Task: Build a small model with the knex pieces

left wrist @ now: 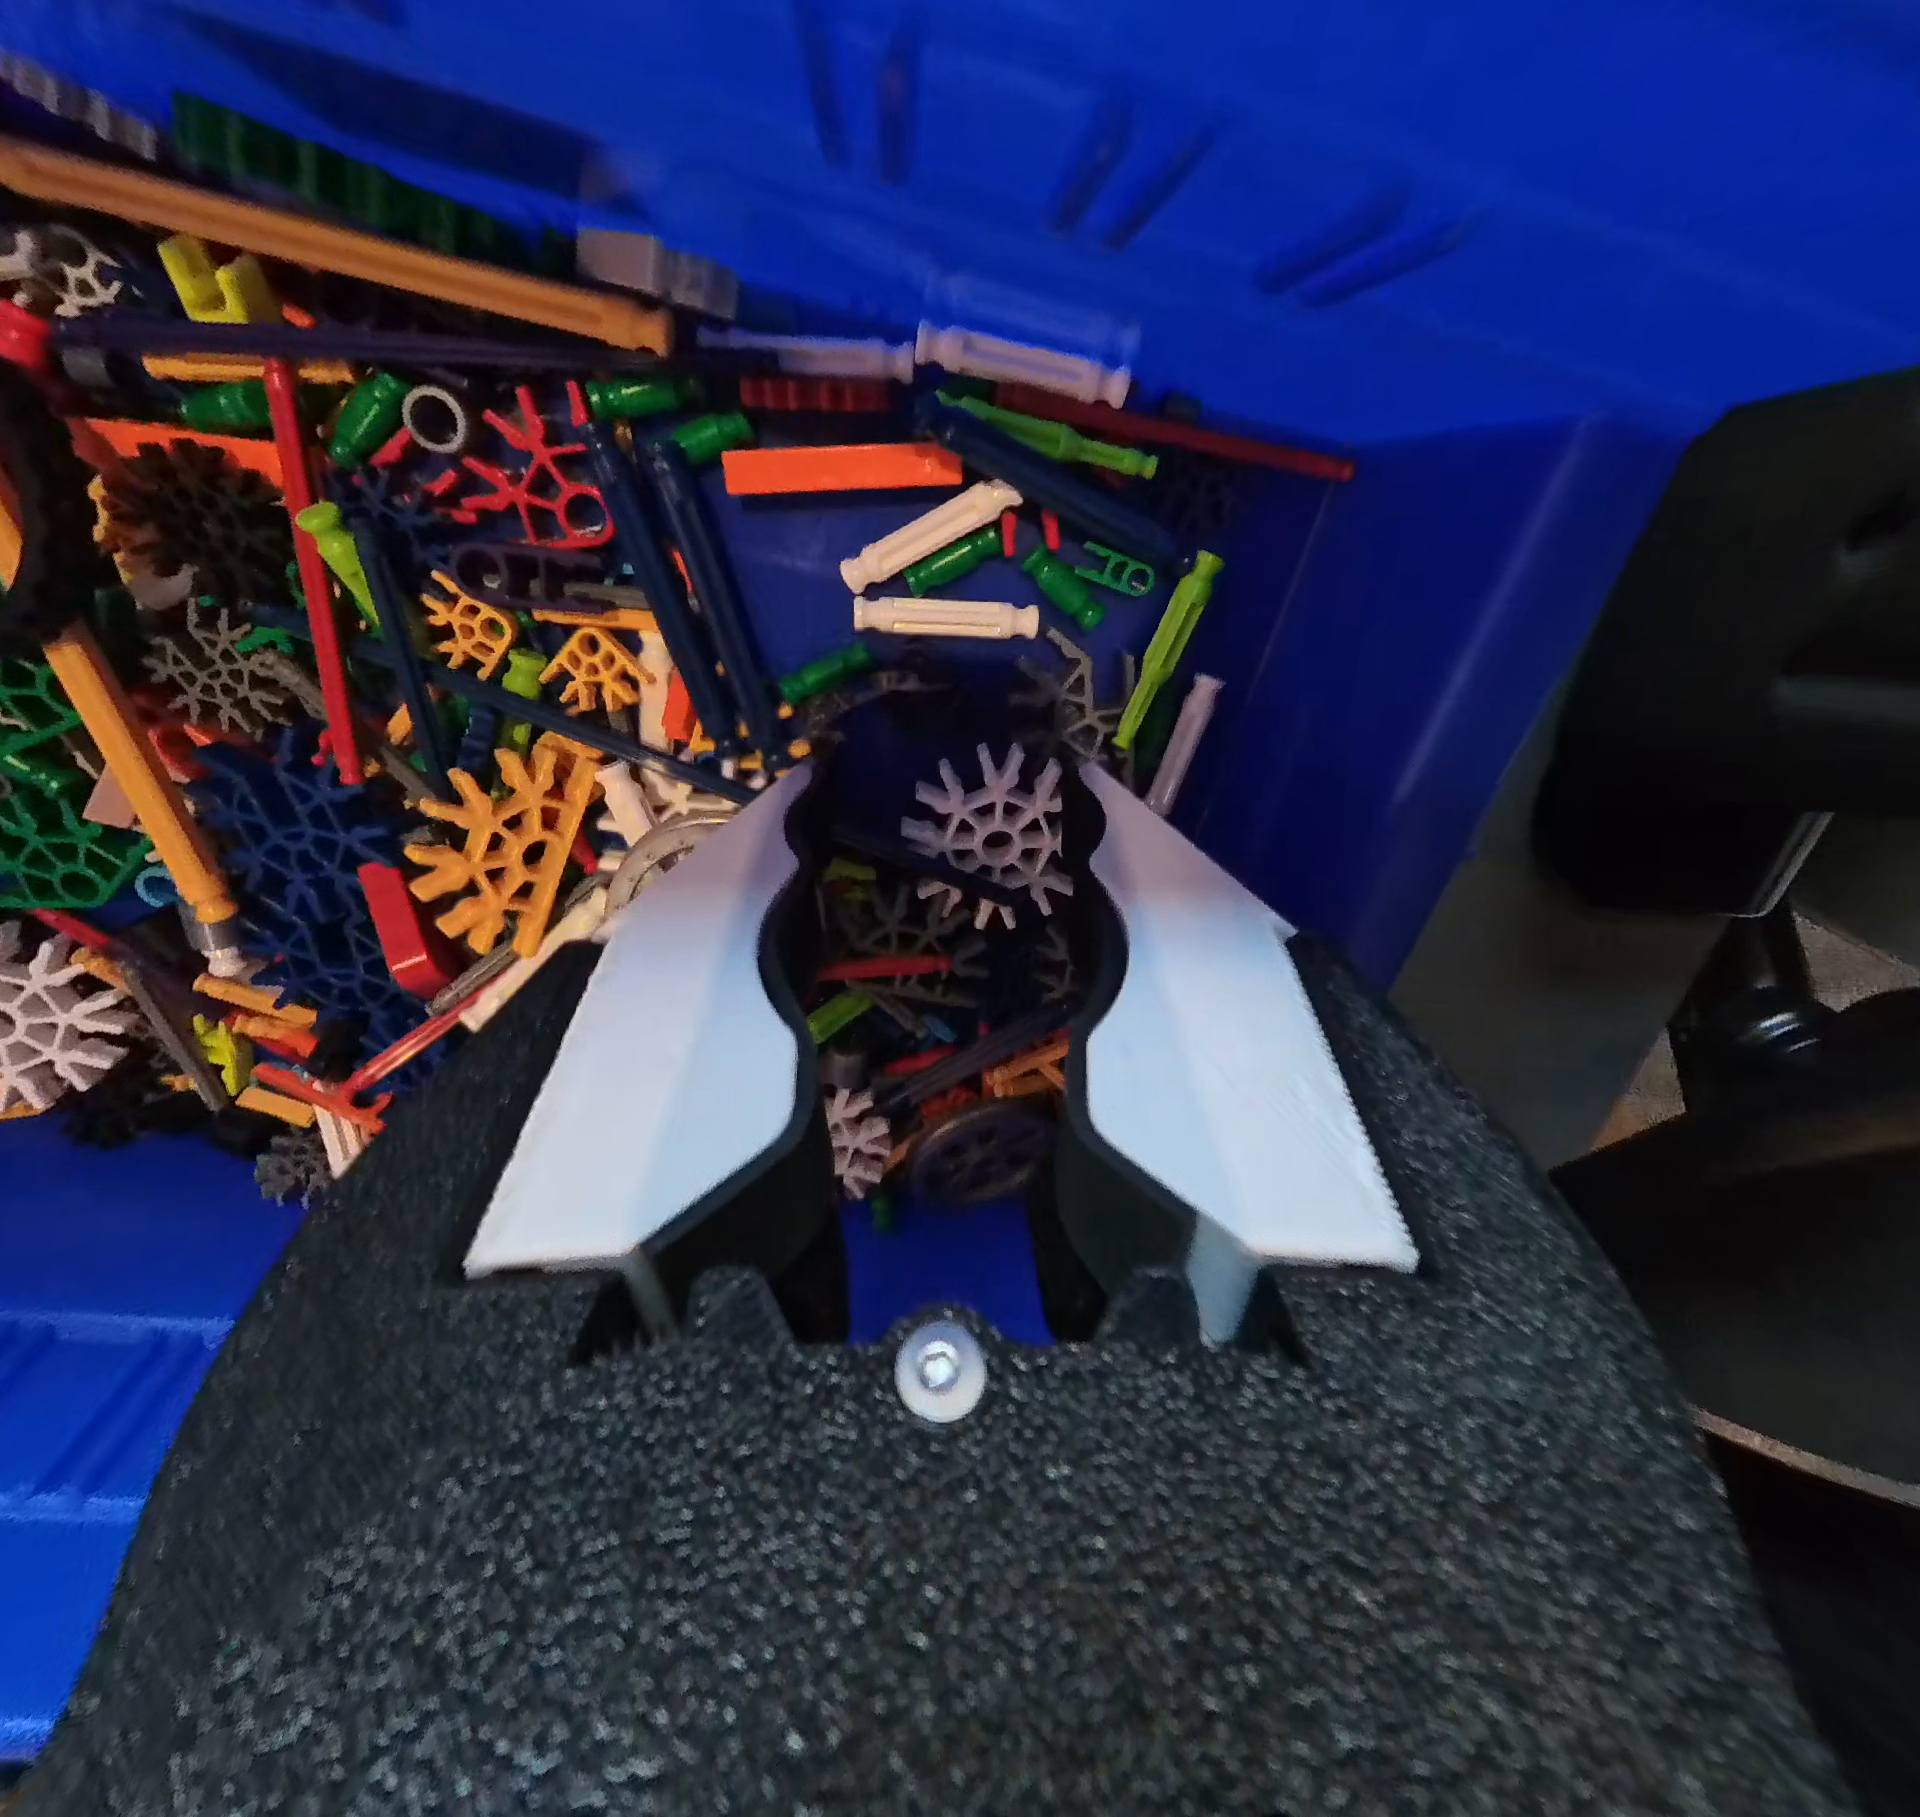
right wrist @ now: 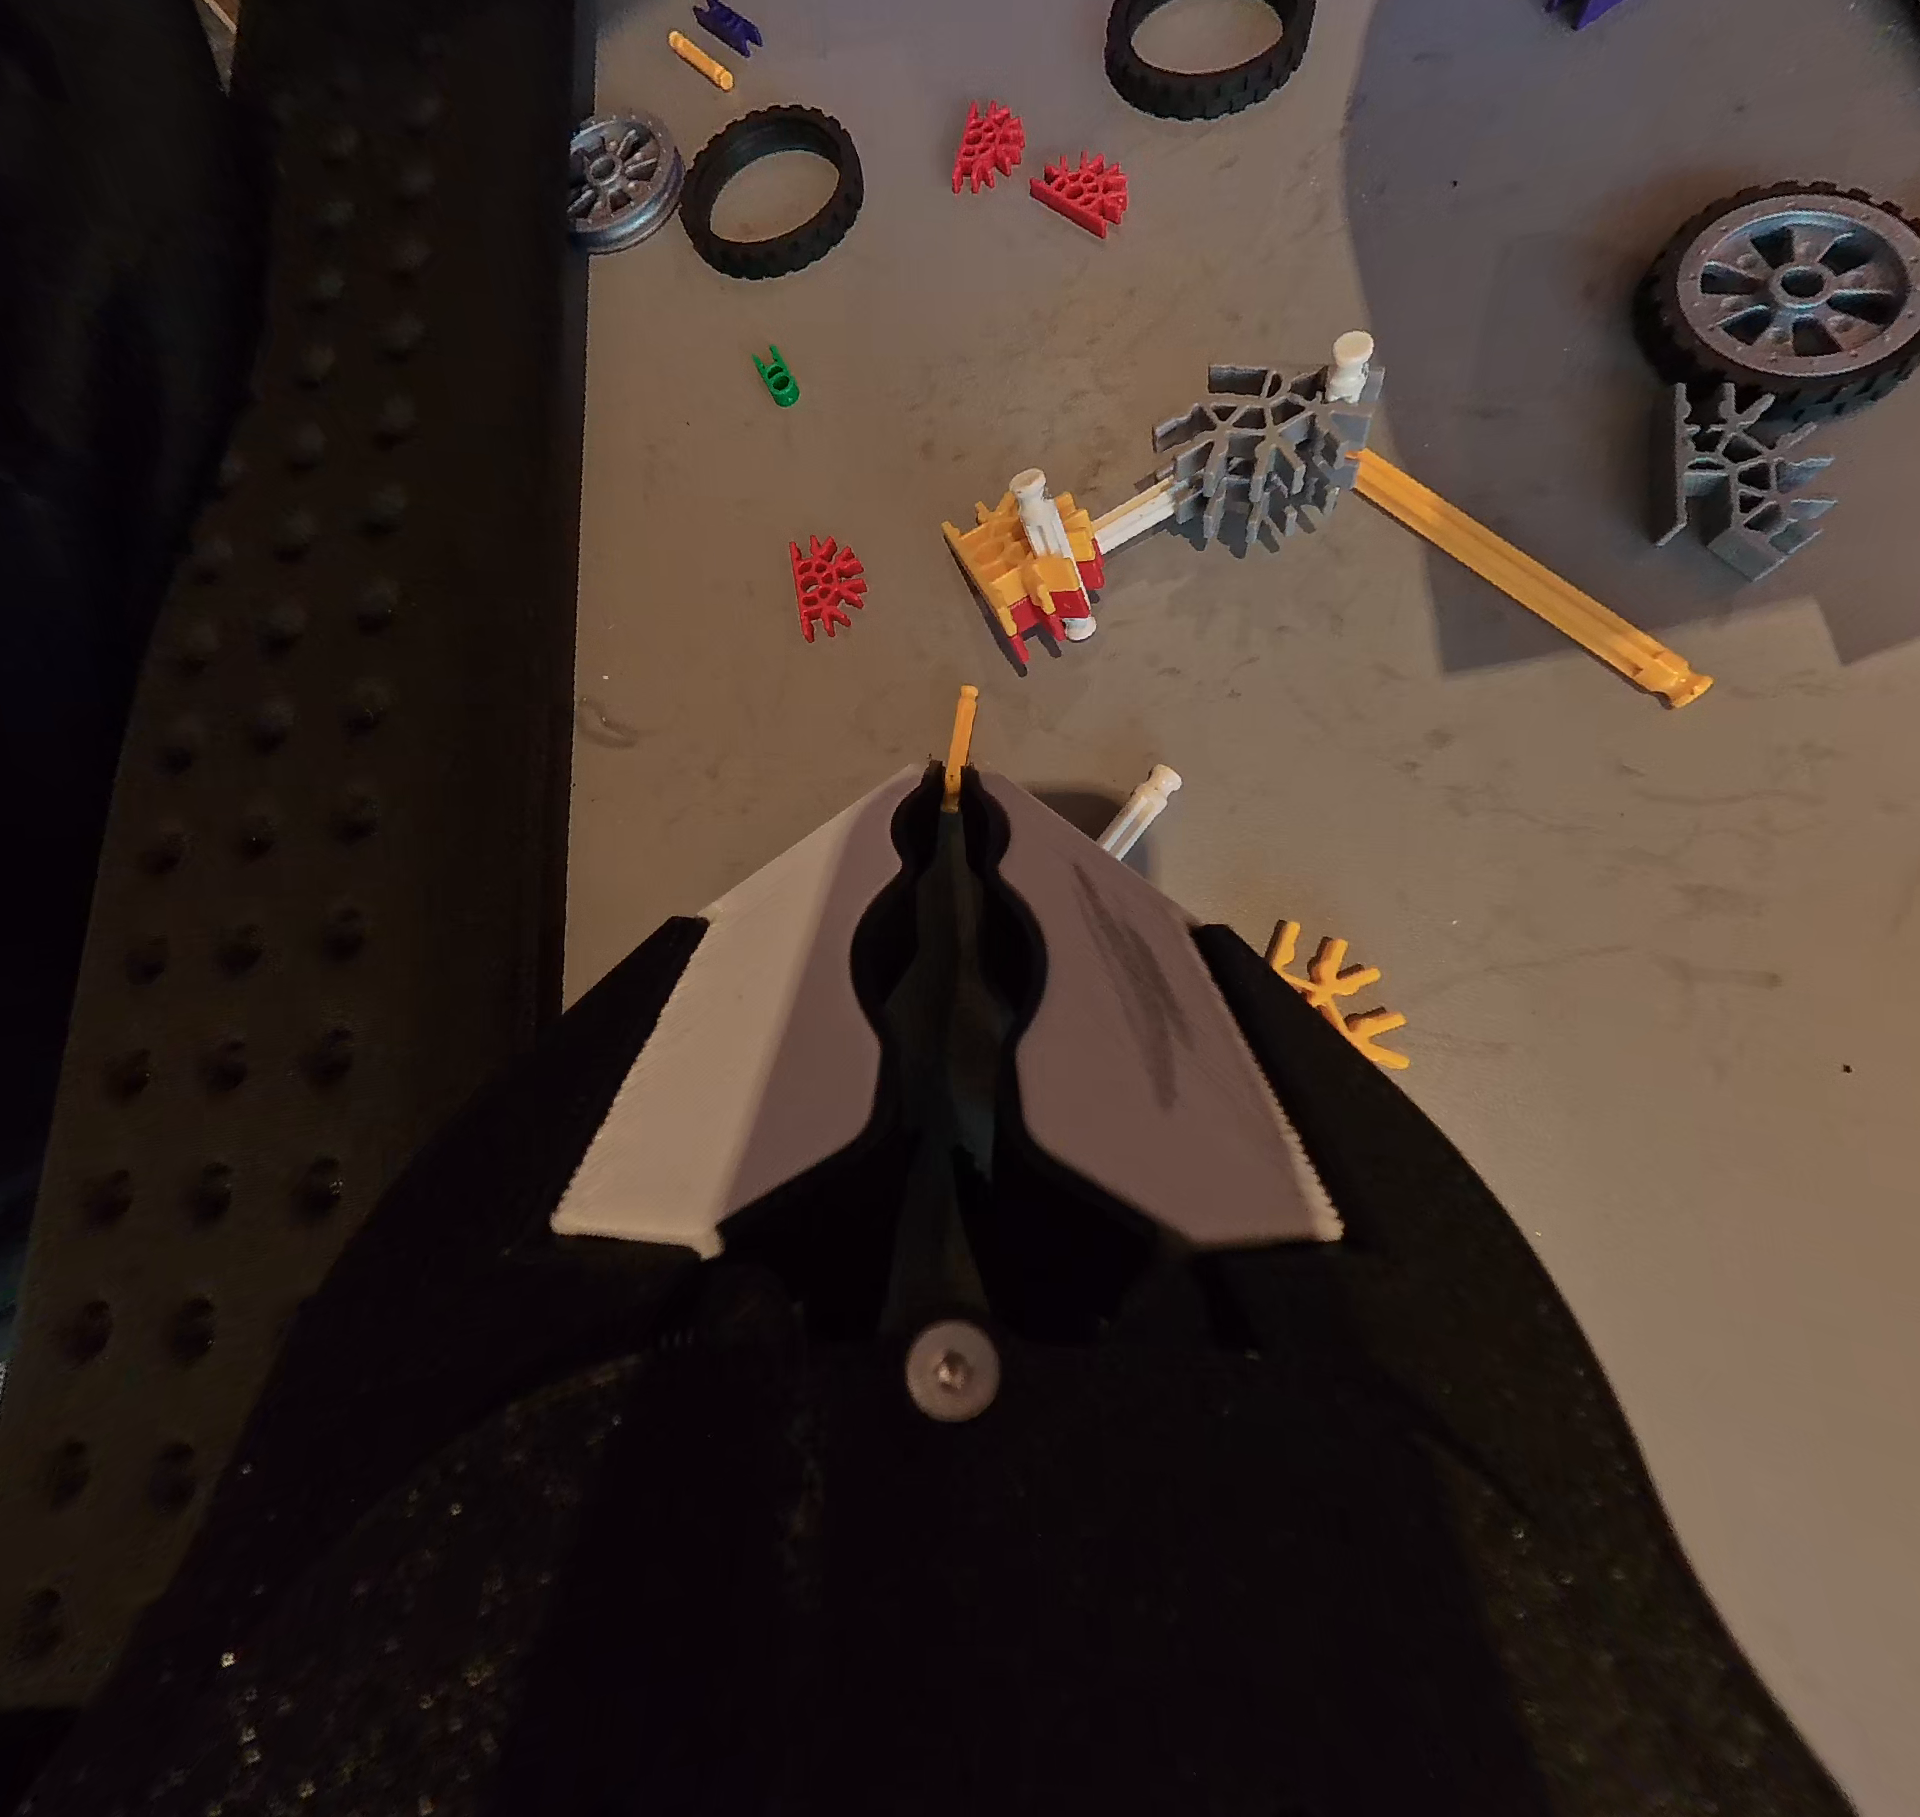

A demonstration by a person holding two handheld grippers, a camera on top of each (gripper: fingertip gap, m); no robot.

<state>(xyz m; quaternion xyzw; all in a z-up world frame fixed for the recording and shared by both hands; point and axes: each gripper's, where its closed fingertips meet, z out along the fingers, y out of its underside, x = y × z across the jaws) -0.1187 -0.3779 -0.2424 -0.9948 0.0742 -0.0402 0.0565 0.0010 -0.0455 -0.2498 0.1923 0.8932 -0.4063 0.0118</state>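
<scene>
Toy parts [left wrist: 499,624] in bin [left wrist: 1143,105], wheels [right wrist: 1792,297] on table [right wrist: 1558,1248]

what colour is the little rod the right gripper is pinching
Yellow-orange rod, clearest in the right wrist view.

- A grey, scuffed tabletop [right wrist: 1351,1196] is spreading ahead of the tongs, shadowed at far right.
- A black studded mat [right wrist: 312,624] is lying to their left.

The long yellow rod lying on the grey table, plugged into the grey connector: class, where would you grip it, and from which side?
Grip the long yellow rod at its bare middle, coming from above with the tongs set across its width. It lies flat and slim; one end sits in the grey connector, the other is free, and the table beside the span looks open.
</scene>
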